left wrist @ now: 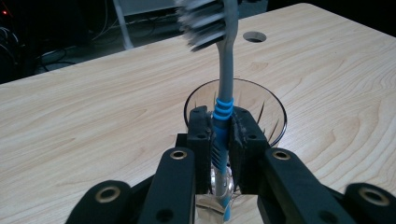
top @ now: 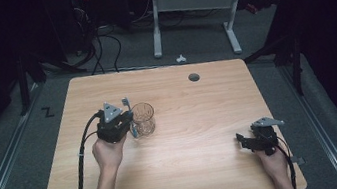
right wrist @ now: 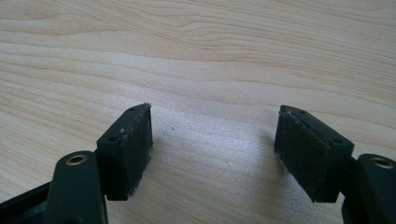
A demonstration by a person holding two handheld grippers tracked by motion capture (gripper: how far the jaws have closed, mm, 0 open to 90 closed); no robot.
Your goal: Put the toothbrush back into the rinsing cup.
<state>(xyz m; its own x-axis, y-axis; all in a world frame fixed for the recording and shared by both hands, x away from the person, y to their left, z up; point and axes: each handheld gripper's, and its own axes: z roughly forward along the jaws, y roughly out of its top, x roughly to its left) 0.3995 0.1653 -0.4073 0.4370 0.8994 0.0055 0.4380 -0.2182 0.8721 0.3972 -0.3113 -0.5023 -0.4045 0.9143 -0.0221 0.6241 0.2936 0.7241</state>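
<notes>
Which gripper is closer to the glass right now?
Left. The left gripper sits right beside the glass, shut on the toothbrush above its mouth. The right gripper rests open far off near the table's right front edge.

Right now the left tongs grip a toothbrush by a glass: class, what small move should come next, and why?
Probably lower the toothbrush straight down into the glass, then open. The left tongs clamp its blue grip upright, bristles up, at the glass's near rim, and its lower end seems to sit inside already. The right tongs rest open over bare table.
</notes>
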